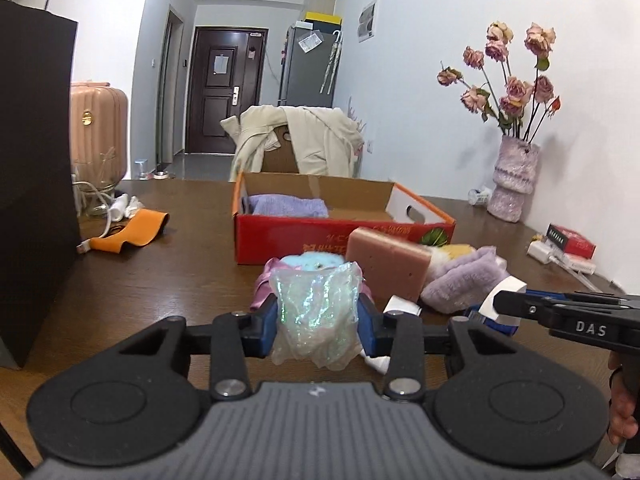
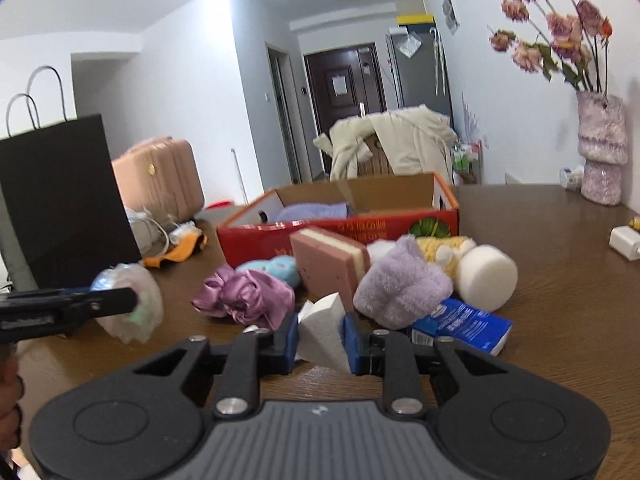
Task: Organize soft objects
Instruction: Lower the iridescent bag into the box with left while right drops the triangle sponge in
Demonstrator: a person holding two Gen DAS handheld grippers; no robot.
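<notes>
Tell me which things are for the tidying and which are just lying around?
For the tidying:
shiny bag
white sponge wedge
pink sponge
purple scrunchie
fluffy purple cloth
round white sponge
red box

Just lying around:
vase of flowers
black paper bag
pink suitcase
coat

A black paper bag (image 2: 60,200) stands left on the table (image 2: 560,300); a vase of dried roses (image 1: 514,180) stands right.

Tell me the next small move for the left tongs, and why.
Probably carry the iridescent plastic pouf, gripped in the left tongs, forward over the red cardboard box and release. The box sits open just ahead, holding only a purple towel.
</notes>
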